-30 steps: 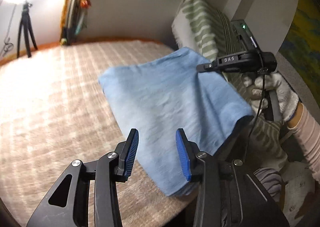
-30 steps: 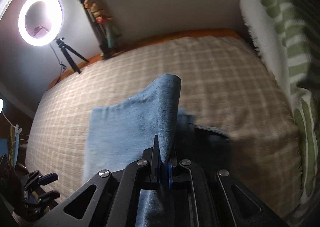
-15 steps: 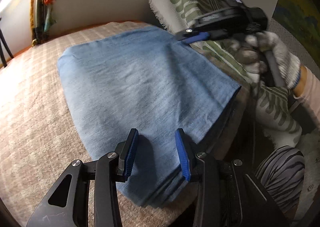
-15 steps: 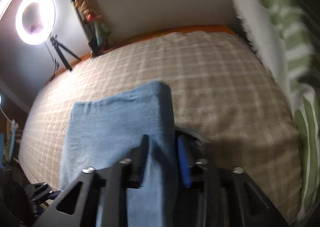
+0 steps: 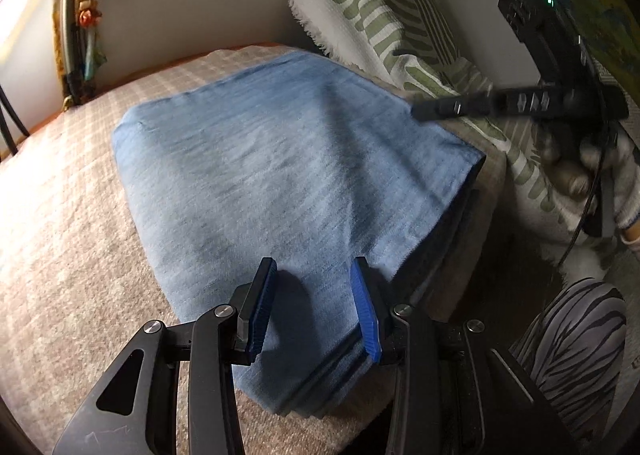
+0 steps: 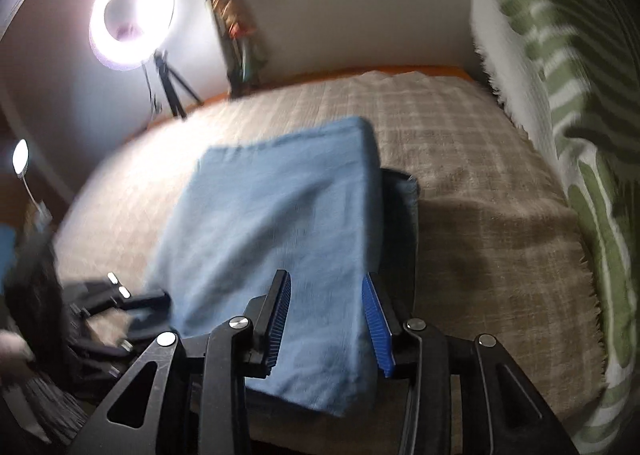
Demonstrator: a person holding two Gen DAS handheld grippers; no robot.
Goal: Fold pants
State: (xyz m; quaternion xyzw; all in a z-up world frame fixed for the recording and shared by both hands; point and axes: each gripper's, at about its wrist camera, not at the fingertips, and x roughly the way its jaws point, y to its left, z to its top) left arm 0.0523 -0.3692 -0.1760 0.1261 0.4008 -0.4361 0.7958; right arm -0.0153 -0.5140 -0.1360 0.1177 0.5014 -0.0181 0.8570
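Observation:
The blue pants [image 5: 280,175] lie folded in a flat stack on the plaid-covered bed [image 5: 60,255]. My left gripper [image 5: 314,307] is open and empty, its blue pads just above the near edge of the stack. The right gripper [image 5: 416,111] shows in the left wrist view, held in a gloved hand beside the stack's right corner. In the right wrist view the pants [image 6: 272,215] lie flat, and my right gripper [image 6: 326,319] is open above their near end, holding nothing.
A green-and-white patterned blanket [image 5: 384,27] drapes over furniture to the right of the bed. A lit ring light [image 6: 132,15] on a tripod and a hanging ornament [image 6: 236,31] stand by the far wall. The left gripper's body [image 6: 120,295] shows at the left.
My right gripper was shut on the lifted fold of the pants; it has laid the fold down, opened and drawn back. The pants now lie flat. My left gripper stayed open.

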